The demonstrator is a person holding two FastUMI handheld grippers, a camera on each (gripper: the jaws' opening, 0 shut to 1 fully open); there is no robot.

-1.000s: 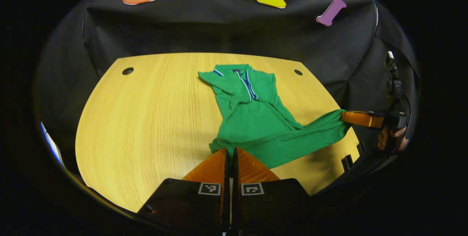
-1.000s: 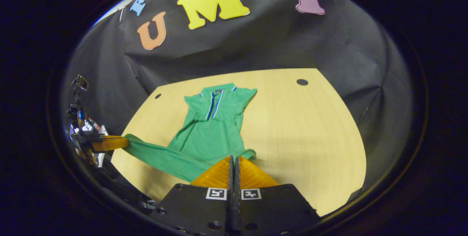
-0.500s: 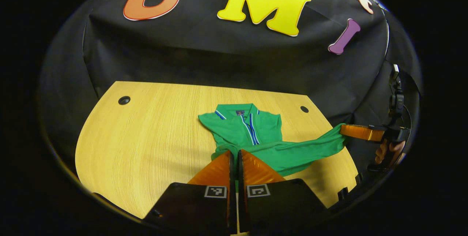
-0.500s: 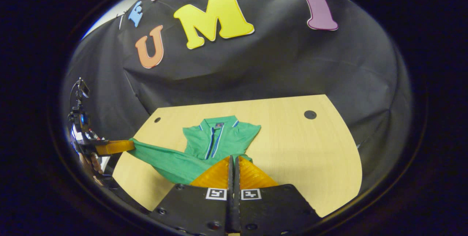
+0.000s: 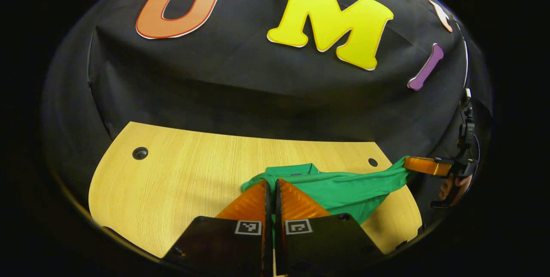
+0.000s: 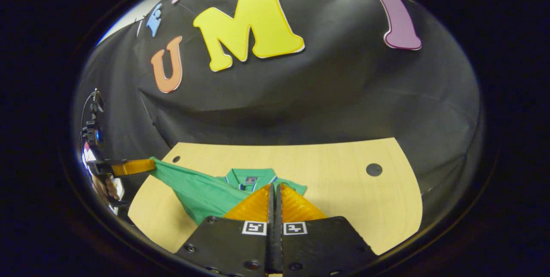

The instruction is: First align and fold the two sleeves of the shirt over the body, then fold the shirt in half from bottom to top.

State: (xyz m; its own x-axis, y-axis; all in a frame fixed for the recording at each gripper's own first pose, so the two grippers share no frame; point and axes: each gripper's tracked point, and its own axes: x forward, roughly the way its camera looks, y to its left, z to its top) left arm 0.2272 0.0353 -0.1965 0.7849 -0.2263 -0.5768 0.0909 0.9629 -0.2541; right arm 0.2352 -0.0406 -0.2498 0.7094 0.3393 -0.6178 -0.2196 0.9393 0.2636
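Both grippers, left gripper (image 5: 271, 182) and right gripper (image 6: 275, 187), were pinched tight on the hem corners of the green shirt (image 5: 343, 189), holding it taut above the wooden table (image 5: 180, 178), presumably to carry the bottom toward the collar (image 6: 251, 175).

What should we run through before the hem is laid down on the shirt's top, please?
1. Left gripper shut on the green shirt: ok.
2. Right gripper shut on it: ok.
3. Hem held taut between the two grippers: ok.
4. Hem carried as far as the collar: ok, it hangs about over it.
5. Sleeves folded over the body: cannot tell, covered by the lifted cloth.
6. Table bare beside the shirt: ok.
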